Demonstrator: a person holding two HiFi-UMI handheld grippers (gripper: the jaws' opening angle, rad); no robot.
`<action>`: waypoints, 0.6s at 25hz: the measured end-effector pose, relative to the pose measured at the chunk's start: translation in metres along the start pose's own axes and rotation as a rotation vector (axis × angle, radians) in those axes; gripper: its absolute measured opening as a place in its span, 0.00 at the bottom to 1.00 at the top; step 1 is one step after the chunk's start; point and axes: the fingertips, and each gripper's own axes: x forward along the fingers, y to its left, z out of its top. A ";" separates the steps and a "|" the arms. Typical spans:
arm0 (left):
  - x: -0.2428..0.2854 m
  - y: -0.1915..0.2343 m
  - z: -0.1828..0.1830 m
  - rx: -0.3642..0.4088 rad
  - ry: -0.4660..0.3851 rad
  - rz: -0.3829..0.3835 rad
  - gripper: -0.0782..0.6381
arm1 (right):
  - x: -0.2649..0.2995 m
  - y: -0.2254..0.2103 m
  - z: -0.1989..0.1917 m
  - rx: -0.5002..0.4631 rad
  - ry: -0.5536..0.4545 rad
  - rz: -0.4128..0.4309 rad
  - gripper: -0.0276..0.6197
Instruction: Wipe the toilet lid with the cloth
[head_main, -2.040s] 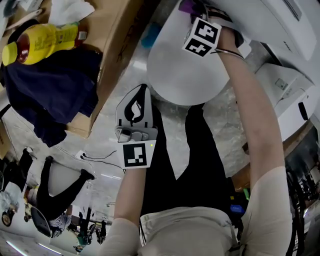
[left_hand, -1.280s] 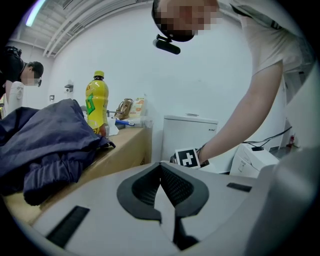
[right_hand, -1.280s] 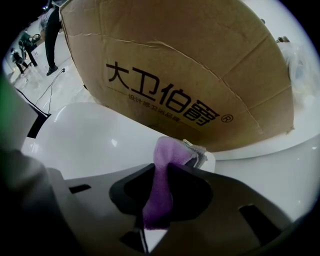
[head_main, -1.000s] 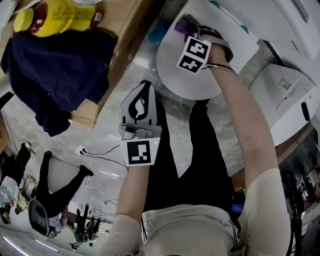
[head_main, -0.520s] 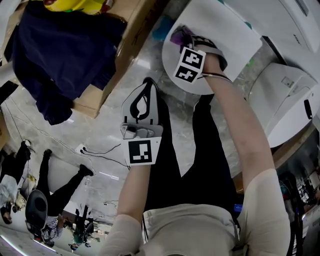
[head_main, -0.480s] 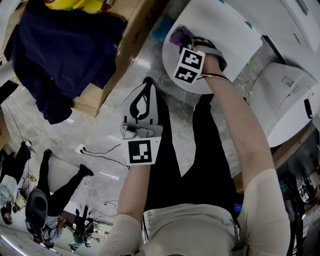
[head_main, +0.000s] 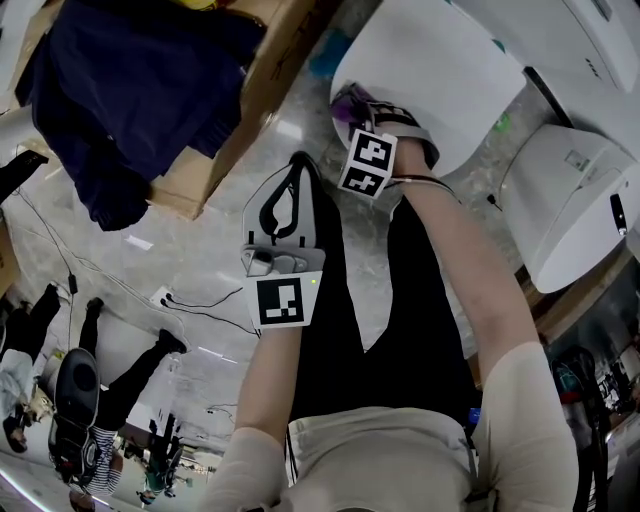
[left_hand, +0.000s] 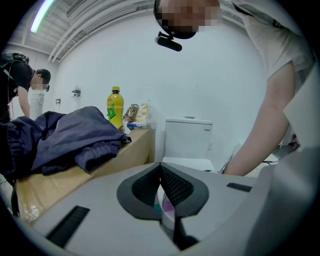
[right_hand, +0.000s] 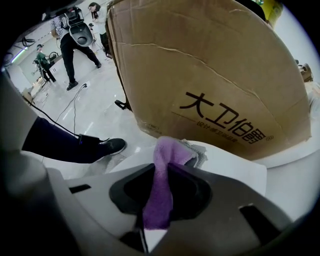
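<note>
The white toilet lid (head_main: 440, 75) lies shut at the top of the head view. My right gripper (head_main: 362, 112) rests at the lid's near left edge, shut on a purple cloth (head_main: 346, 98). In the right gripper view the cloth (right_hand: 162, 170) runs up between the jaws of the right gripper (right_hand: 159, 197) and bunches against the lid (right_hand: 235, 172). My left gripper (head_main: 297, 162) hangs over the floor left of the toilet, jaws shut with nothing in them. In its own view, the left gripper (left_hand: 161, 167) points toward the white tank (left_hand: 187, 140).
A cardboard box (head_main: 225, 110) stands close to the left of the toilet, with a dark blue jacket (head_main: 130, 90) and a yellow bottle (left_hand: 115, 107) on it. A white unit (head_main: 570, 200) sits to the right. A cable (head_main: 195, 300) lies on the glossy floor. The person's shoe (right_hand: 107, 146) is near the toilet base.
The right gripper has drawn the cloth across the lid from its far side to its near left edge. The left gripper has stayed put.
</note>
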 end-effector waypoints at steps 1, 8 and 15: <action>-0.001 0.000 0.000 0.000 -0.002 0.002 0.13 | 0.000 0.005 0.001 -0.006 -0.001 0.005 0.18; -0.006 0.002 0.001 -0.003 -0.014 0.007 0.13 | -0.002 0.025 0.004 -0.012 -0.001 0.026 0.18; -0.008 0.005 0.004 -0.018 -0.023 0.015 0.13 | -0.007 0.024 0.005 0.060 -0.015 0.060 0.18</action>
